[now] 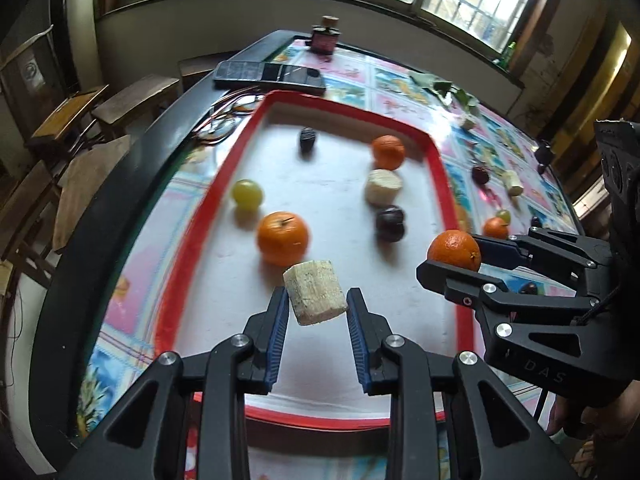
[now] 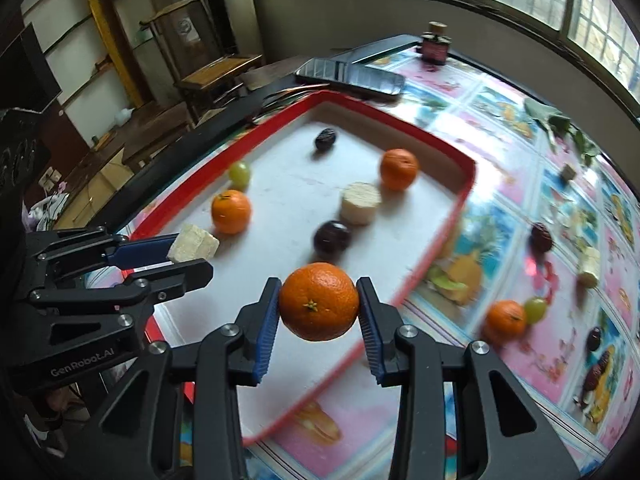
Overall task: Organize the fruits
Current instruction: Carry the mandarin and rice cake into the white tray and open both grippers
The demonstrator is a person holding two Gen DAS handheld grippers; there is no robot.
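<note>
My left gripper (image 1: 317,305) is shut on a pale cut fruit chunk (image 1: 315,291) and holds it above the near part of the red-rimmed white tray (image 1: 438,168). My right gripper (image 2: 318,304) is shut on an orange (image 2: 319,301) above the tray's near right side; it also shows in the left wrist view (image 1: 454,249). In the tray lie two oranges (image 1: 283,237) (image 1: 388,151), a green grape (image 1: 247,193), a pale round slice (image 1: 382,186), a dark plum (image 1: 390,222) and a dark date (image 1: 307,139).
On the patterned tablecloth right of the tray lie an orange (image 2: 505,319), a green grape (image 2: 535,309), dark dates (image 2: 541,237), pale chunks (image 2: 589,266) and leaves (image 2: 560,124). A phone (image 1: 269,75), glasses (image 1: 224,120) and a small jar (image 1: 325,36) sit at the far end.
</note>
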